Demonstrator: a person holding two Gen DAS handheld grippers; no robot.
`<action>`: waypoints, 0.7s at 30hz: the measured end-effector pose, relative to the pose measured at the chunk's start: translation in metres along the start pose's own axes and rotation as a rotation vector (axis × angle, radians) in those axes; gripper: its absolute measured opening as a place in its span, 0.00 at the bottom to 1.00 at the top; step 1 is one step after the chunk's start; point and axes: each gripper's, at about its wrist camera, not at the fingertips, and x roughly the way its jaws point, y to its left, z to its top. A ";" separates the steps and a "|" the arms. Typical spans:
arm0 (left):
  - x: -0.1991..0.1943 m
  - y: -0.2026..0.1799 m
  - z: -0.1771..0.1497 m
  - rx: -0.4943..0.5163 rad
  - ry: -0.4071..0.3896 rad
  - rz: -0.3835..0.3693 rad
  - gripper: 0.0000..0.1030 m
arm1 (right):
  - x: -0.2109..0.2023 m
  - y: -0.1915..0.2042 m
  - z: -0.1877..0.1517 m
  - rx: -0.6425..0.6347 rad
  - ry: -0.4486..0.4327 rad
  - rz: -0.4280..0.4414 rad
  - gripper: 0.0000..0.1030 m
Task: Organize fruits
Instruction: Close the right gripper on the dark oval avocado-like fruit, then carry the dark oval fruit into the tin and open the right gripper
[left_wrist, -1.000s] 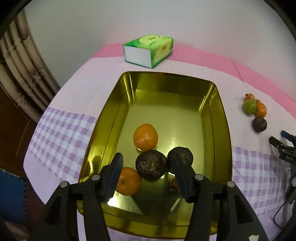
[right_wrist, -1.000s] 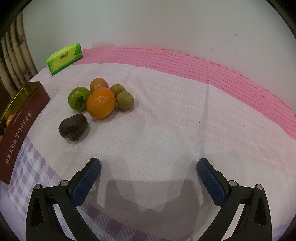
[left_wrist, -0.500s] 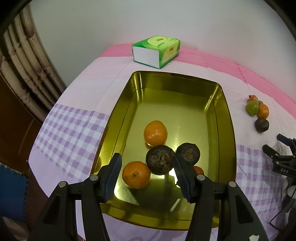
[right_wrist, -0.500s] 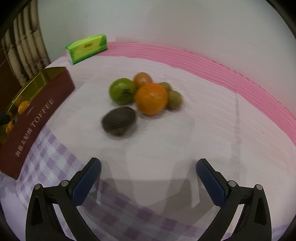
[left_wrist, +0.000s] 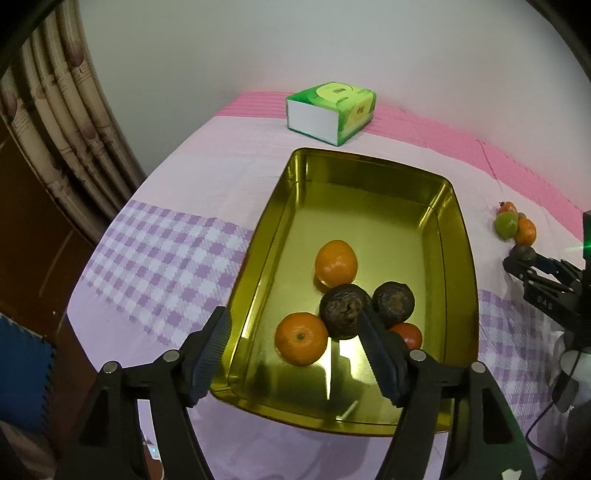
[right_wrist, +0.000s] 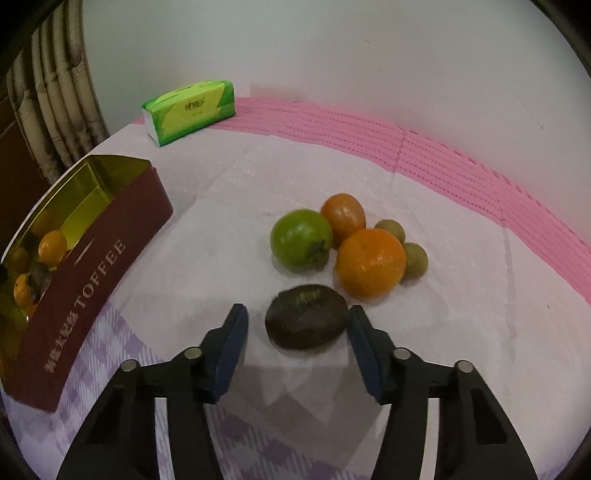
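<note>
right claw (right_wrist: 297, 319) now nearer, closing around matte dark wrinkled oval fruit (right_wrist: 306, 322), not yet gripping

A plain white wall (right_wrist: 332, 55) rises behind the table; patterned curtains (left_wrist: 55, 122) hang left.

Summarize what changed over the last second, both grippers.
The right gripper advanced on the fruit pile and its jaws are closing around the dark fruit, pads not yet touching. The left gripper drew back over the gold tin, jaws opening, nothing held. Fruits in the tin and the tissue pack stayed put.
</note>
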 end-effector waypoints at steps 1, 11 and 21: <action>0.000 0.002 0.000 -0.007 -0.002 0.002 0.69 | -0.001 0.000 -0.001 0.001 -0.001 -0.003 0.47; 0.002 0.011 -0.002 -0.035 0.008 0.001 0.82 | -0.007 -0.007 -0.006 0.024 0.006 0.026 0.40; -0.002 0.014 0.001 -0.049 -0.002 0.017 0.89 | -0.032 0.003 -0.021 0.038 -0.004 0.082 0.40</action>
